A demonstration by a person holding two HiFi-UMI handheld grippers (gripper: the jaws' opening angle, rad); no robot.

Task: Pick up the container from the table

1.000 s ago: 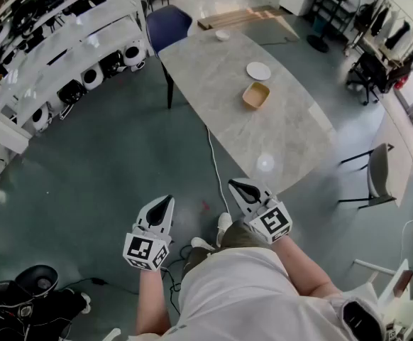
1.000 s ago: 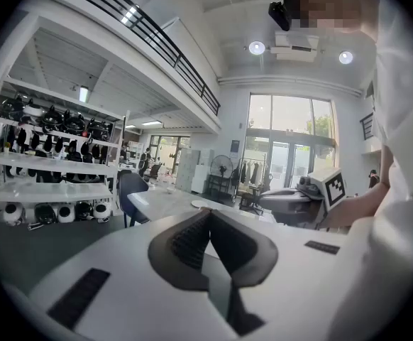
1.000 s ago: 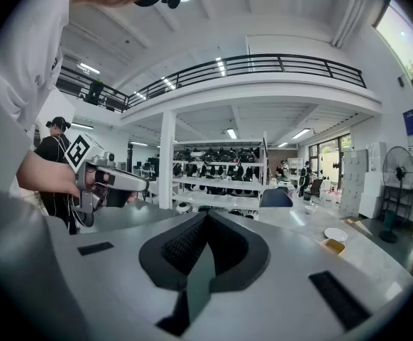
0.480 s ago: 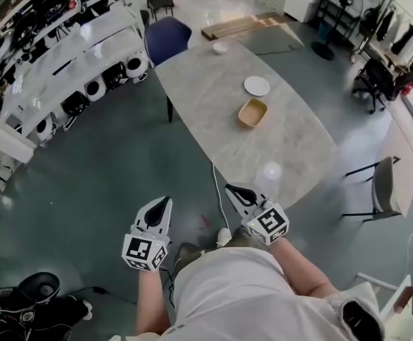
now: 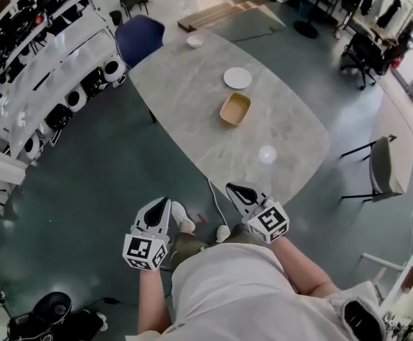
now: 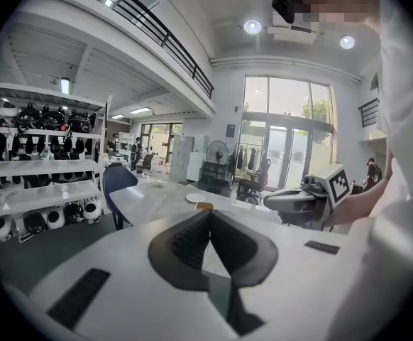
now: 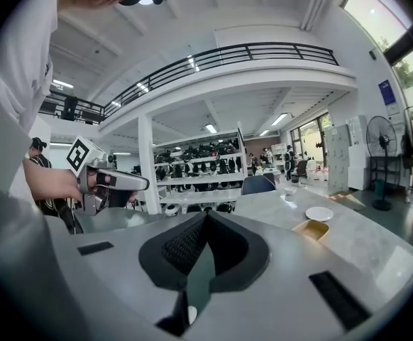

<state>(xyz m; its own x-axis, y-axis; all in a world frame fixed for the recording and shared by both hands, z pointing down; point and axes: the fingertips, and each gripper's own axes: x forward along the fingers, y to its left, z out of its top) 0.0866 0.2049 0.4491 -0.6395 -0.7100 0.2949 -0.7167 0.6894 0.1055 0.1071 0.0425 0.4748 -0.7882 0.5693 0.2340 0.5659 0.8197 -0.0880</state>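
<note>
Seen from above, a person stands on the floor just off the near end of a long grey stone bench (image 5: 192, 98), holding a gripper in each hand out in front. The left gripper (image 5: 166, 201) is closed with nothing in it; its own view shows the dark pads meeting at a point. The right gripper (image 5: 233, 188) is likewise closed and empty. Both point toward the bench and hang over the floor, short of its near edge.

The container (image 5: 235, 109), a shallow tan dish with rounded corners, sits about midway along the bench, well apart from both grippers. A white plate (image 5: 237, 77) lies just beyond it, close but not touching. A small white bowl (image 5: 194, 40) rests near the far end, by a blue chair (image 5: 139, 35).

The step in hand appears to be the approach. To do it well, the person likely needs to move along the bench until the container is within easy reach, then open one gripper before arriving. Setting one jaw inside the near wall and one outside should give a firm hold, and coming from the near side keeps clear of the plate.
</note>
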